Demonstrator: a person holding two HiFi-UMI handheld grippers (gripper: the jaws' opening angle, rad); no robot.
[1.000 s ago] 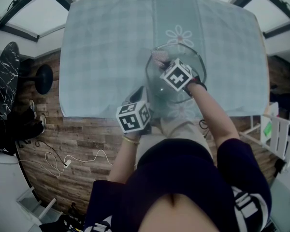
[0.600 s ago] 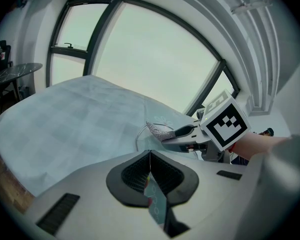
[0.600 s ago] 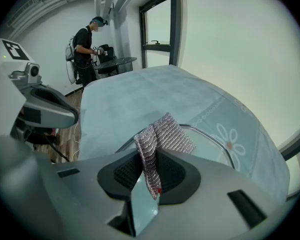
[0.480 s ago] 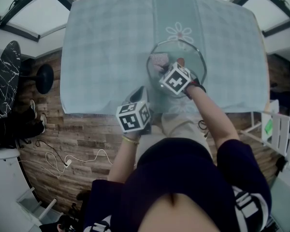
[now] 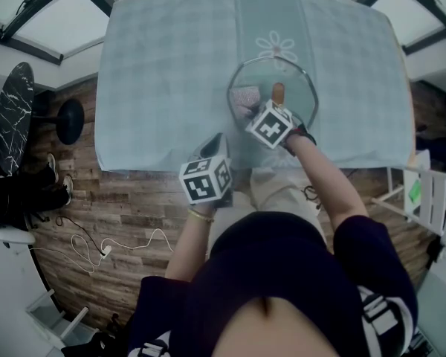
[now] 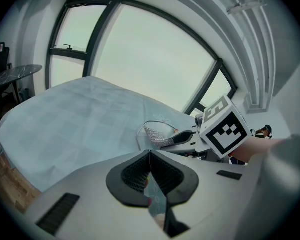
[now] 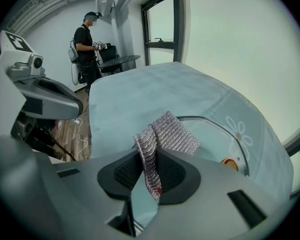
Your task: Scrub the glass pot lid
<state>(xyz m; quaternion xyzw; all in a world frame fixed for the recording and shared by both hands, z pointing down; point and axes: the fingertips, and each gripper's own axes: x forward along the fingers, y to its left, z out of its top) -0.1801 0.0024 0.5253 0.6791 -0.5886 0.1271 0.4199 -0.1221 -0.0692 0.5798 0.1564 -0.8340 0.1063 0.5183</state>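
Two closed tools: right gripper [image 7: 149, 166] pinches the mesh scrub cloth [image 7: 172, 133] over the glass pot lid [image 7: 216, 134], mid-frame, which I judge is for wiping. Left gripper [image 6: 150, 160], pressed together on nothing, sits below-left of the lid, not steadying it.

A pale checked tablecloth [image 5: 171, 88] with daisy print; a white cable [image 5: 126, 242] on the wooden floor [image 5: 134, 199], beside a black marble side table [image 5: 11, 117].

glass pot lid [image 5: 299, 99]: round, metal-rimmed, flat on table [image 5: 171, 73] | mesh scrubber [image 5: 245, 97]: over it
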